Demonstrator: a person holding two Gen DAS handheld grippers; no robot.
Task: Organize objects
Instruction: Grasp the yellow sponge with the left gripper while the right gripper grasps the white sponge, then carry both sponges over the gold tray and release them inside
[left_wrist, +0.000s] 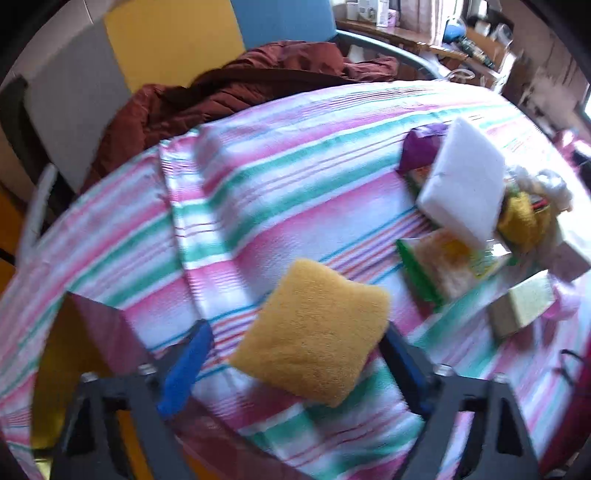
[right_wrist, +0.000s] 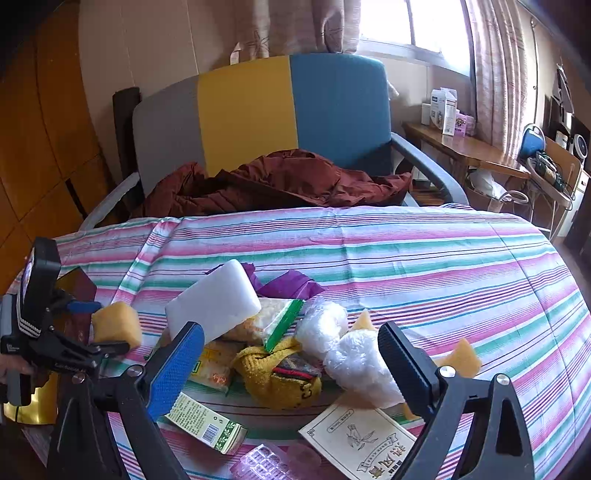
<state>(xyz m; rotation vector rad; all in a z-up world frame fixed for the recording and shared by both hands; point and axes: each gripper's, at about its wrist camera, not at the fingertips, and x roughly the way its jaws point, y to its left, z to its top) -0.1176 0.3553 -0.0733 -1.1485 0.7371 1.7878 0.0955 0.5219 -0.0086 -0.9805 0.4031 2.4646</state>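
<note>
My left tool (left_wrist: 295, 354) straddles the yellow sponge (left_wrist: 314, 334) on the striped counter (left_wrist: 280, 177), pads not clearly pressing, set to lift it clear. Right tool (right_wrist: 291, 354) hangs released over the clutter; white foam block (right_wrist: 212, 301) leans behind.

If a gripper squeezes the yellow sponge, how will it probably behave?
The yellow sponge looks porous and puffy, so it will probably compress and feel light. Its rough surface should resist slipping. Lying flat on the striped cloth with square corners, it seems unlikely to roll; a push may drag the loose cloth with it.
</note>
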